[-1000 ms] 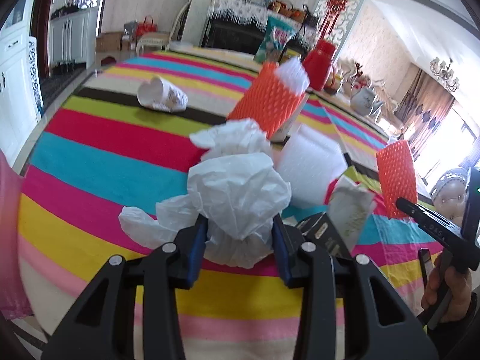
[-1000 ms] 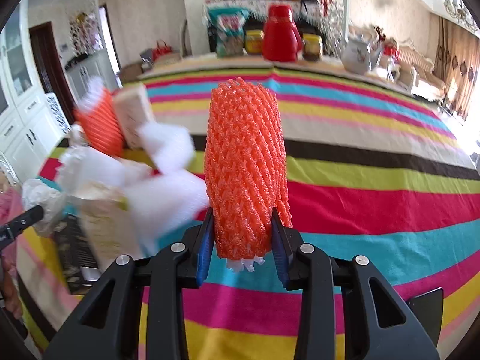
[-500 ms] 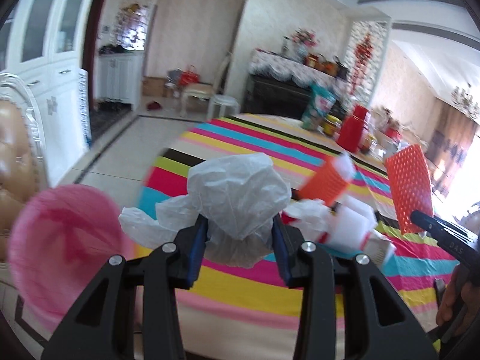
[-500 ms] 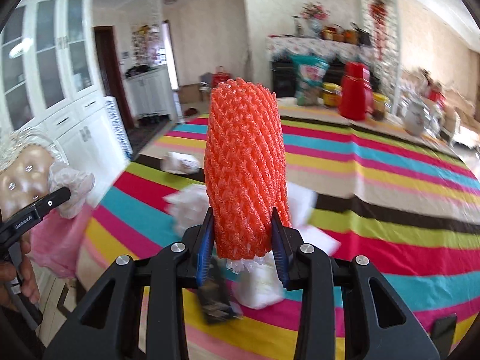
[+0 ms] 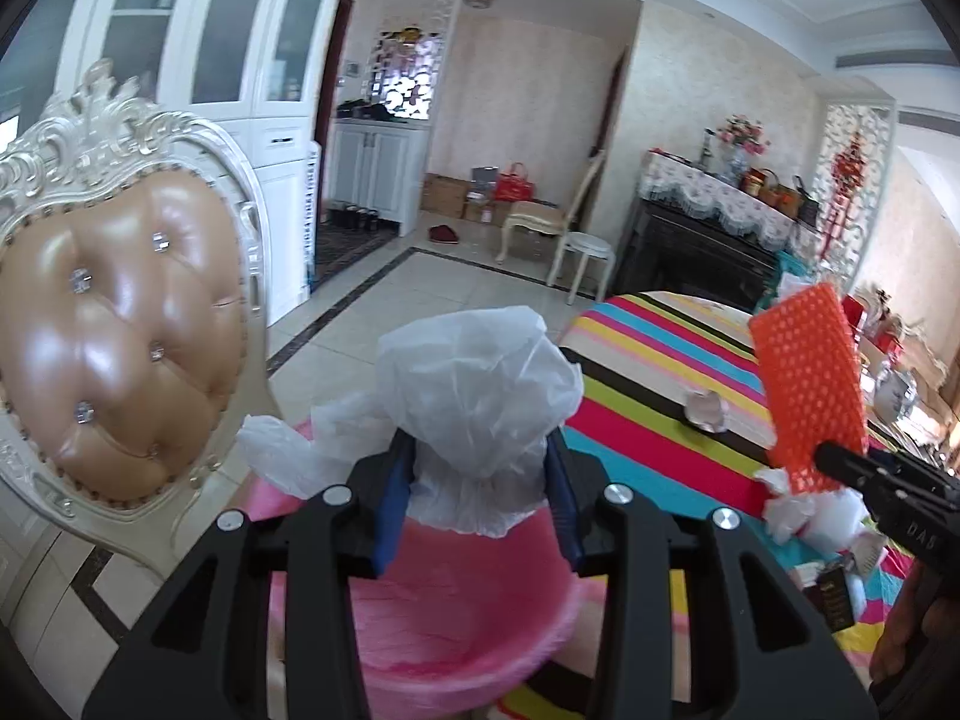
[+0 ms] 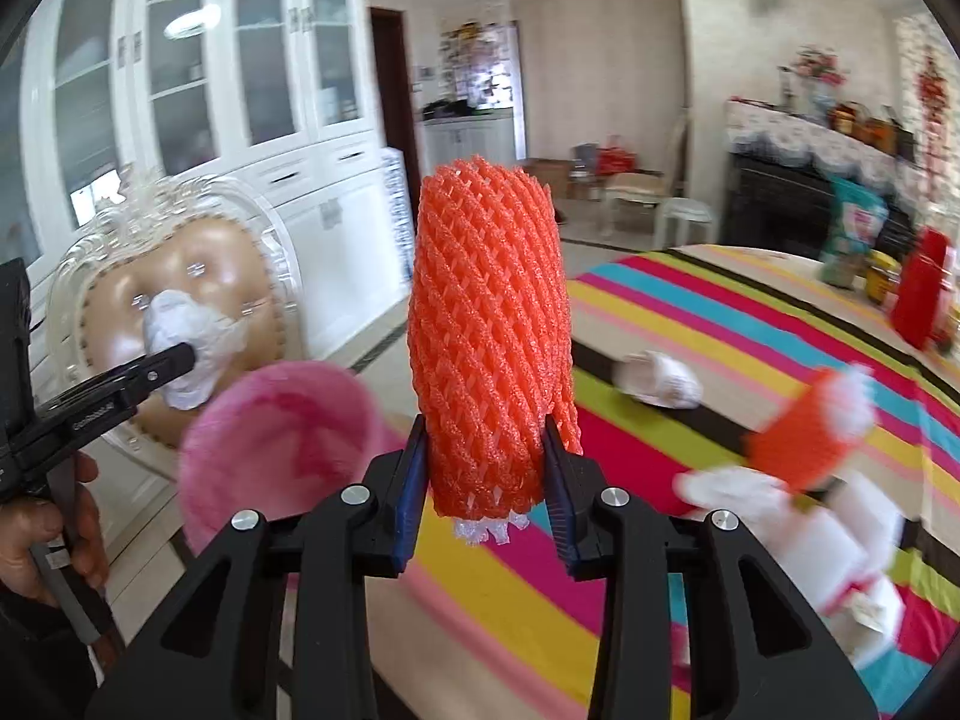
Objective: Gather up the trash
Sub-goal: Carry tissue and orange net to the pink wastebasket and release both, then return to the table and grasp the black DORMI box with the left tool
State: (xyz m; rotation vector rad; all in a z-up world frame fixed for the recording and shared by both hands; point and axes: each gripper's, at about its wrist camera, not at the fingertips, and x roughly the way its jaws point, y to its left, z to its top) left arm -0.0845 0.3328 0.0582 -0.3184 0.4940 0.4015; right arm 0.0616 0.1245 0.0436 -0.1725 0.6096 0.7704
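Note:
My left gripper (image 5: 482, 474) is shut on a crumpled white plastic bag (image 5: 480, 390), held just above a pink-lined trash bin (image 5: 456, 612). My right gripper (image 6: 485, 480) is shut on an upright orange foam net sleeve (image 6: 489, 330). In the left wrist view that sleeve (image 5: 807, 384) hangs at the right, over the table edge. In the right wrist view the pink bin (image 6: 282, 444) lies left of the sleeve, and the left gripper (image 6: 180, 360) with its white bag (image 6: 186, 324) is further left.
A striped tablecloth (image 6: 750, 348) covers the table, which bears a white crumpled cup (image 6: 660, 381), another orange net sleeve (image 6: 804, 432), white foam pieces (image 6: 840, 534) and a red jug (image 6: 921, 294). A padded ornate chair (image 5: 114, 324) stands beside the bin. A hand (image 6: 36, 534) holds the left gripper.
Both grippers swung left off the table toward the pink bin, still gripping the bag and the orange sleeve. The bin now lies directly under the left gripper; the chair has come into view.

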